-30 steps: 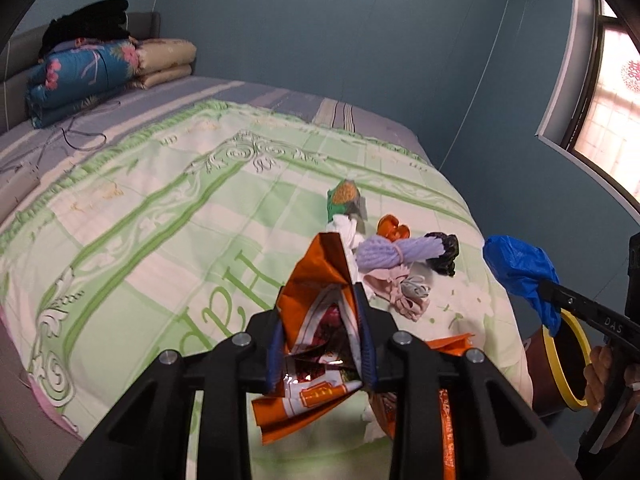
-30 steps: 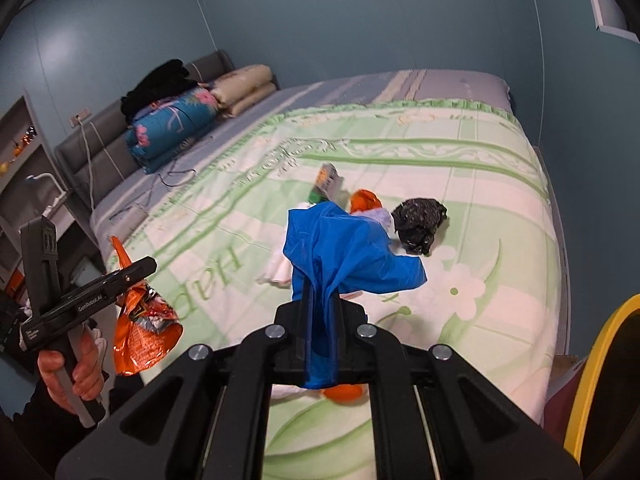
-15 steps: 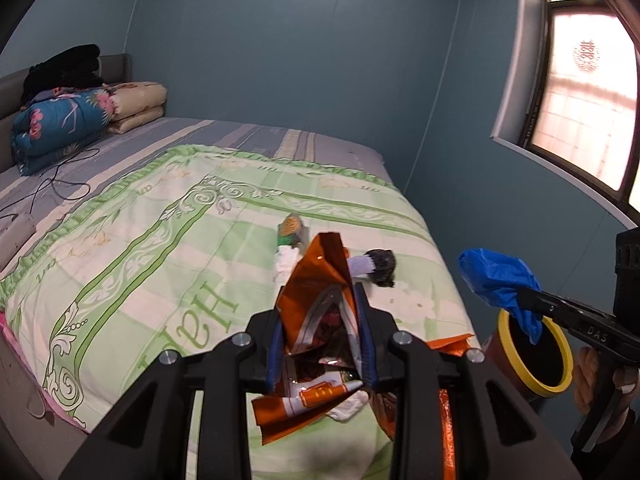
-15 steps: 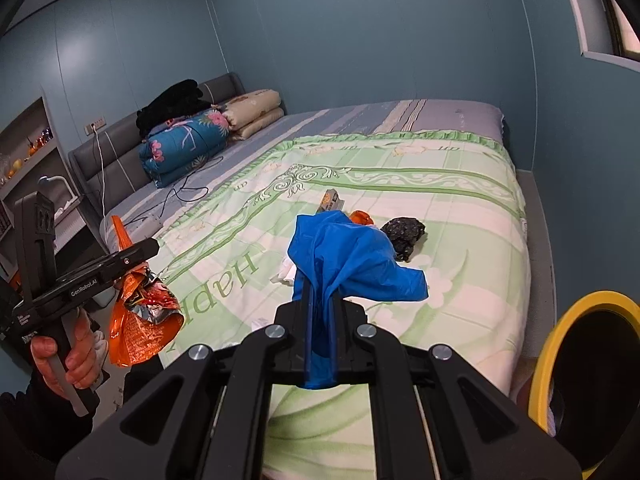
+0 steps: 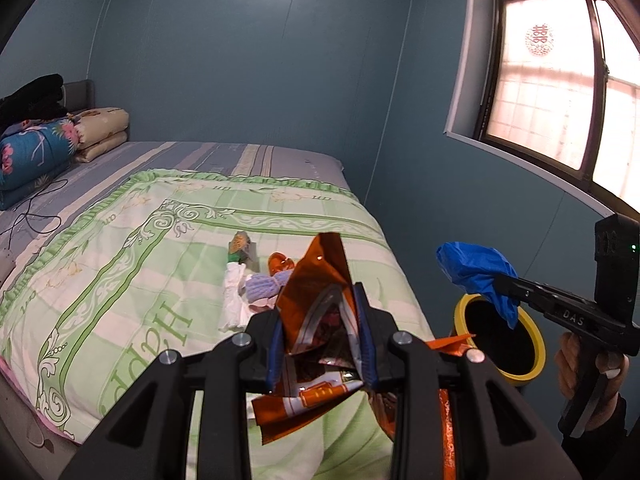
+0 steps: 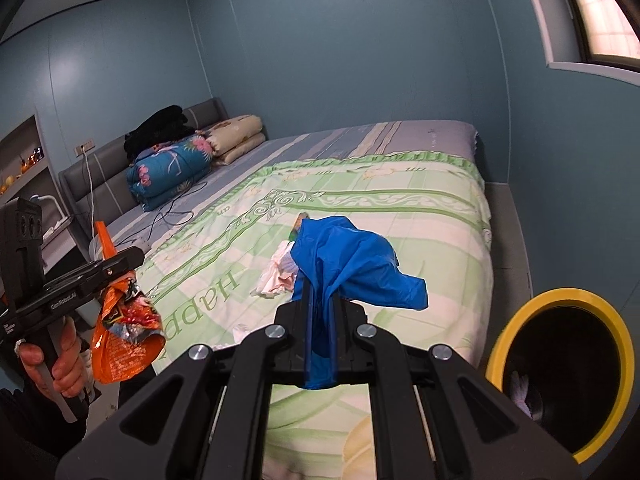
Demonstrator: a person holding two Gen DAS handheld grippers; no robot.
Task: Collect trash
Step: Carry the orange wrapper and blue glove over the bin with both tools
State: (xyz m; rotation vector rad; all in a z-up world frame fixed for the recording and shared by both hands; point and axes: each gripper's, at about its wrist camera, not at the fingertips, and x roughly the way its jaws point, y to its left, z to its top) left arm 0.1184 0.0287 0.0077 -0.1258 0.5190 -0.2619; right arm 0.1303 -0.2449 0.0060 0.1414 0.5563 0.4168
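Note:
My left gripper (image 5: 320, 320) is shut on a crumpled orange snack bag (image 5: 316, 280), held up over the near edge of the bed; the same orange snack bag (image 6: 124, 328) hangs from it in the right wrist view. My right gripper (image 6: 320, 292) is shut on a blue plastic bag (image 6: 352, 264). In the left wrist view that blue plastic bag (image 5: 476, 272) hangs just above the yellow-rimmed bin (image 5: 536, 344). The yellow-rimmed bin (image 6: 560, 300) stands on the floor by the bed's right side. More trash (image 5: 256, 284) lies in a heap on the green quilt (image 5: 120, 280).
Folded blankets (image 6: 172, 168) and pillows are stacked at the headboard, with a black cable (image 6: 172, 212) trailing on the sheet. A window (image 5: 560, 80) is in the right wall. A shelf niche (image 6: 20, 160) lies left of the bed. A person's hand (image 6: 52, 360) grips each handle.
Both grippers have pulled back from the bed and risen, each with its bag. The view has swung right: the bin and window now show more fully, and the trash heap looks farther away.

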